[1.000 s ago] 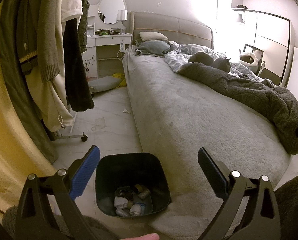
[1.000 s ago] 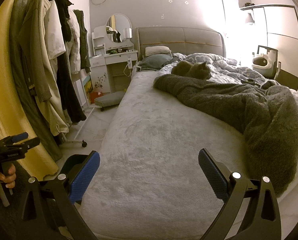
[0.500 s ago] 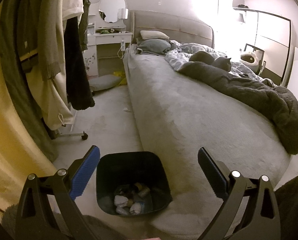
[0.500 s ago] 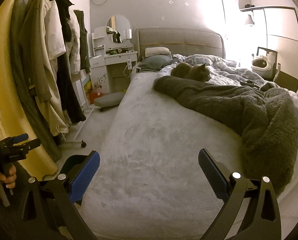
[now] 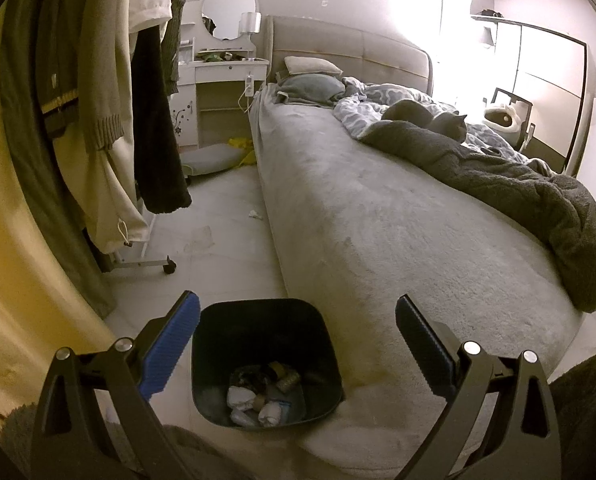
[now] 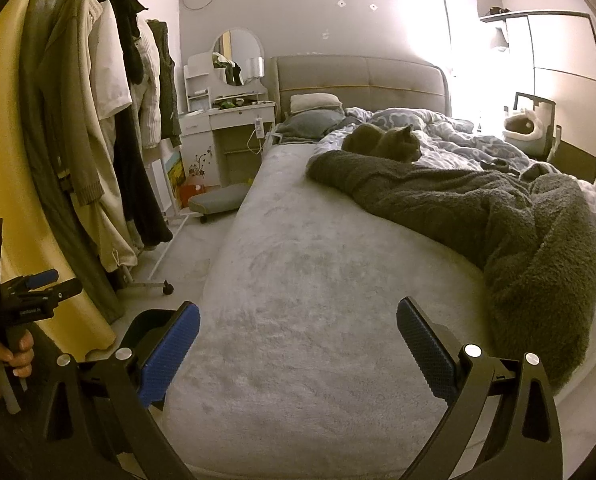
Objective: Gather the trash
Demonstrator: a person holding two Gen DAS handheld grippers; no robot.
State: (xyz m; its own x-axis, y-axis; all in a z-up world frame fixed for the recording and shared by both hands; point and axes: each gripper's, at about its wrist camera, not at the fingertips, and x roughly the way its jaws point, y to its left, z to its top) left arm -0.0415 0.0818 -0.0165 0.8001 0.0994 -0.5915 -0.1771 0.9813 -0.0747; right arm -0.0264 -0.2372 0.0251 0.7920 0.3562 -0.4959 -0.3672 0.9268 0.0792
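A black trash bin (image 5: 258,320) stands on the floor against the foot corner of the bed, with several crumpled white tissues and scraps (image 5: 258,398) inside. My left gripper (image 5: 296,344) is open and empty, hovering above the bin. A small white scrap (image 5: 254,213) lies on the floor beside the bed, farther ahead. My right gripper (image 6: 298,348) is open and empty above the bed's grey cover; the bin's rim (image 6: 150,320) shows at its lower left. The left gripper's body (image 6: 22,300) shows at the far left in a hand.
A bed (image 5: 378,220) with a dark fleece blanket (image 6: 498,220) and a grey cat (image 6: 386,142) fills the right. A wheeled clothes rack (image 5: 138,120) with hanging coats stands on the left. A white dressing table (image 5: 222,92) and a floor cushion (image 5: 214,158) are at the far end.
Both views have shifted slightly; the left gripper has tilted a little over the bin. Both grippers stay open and empty.
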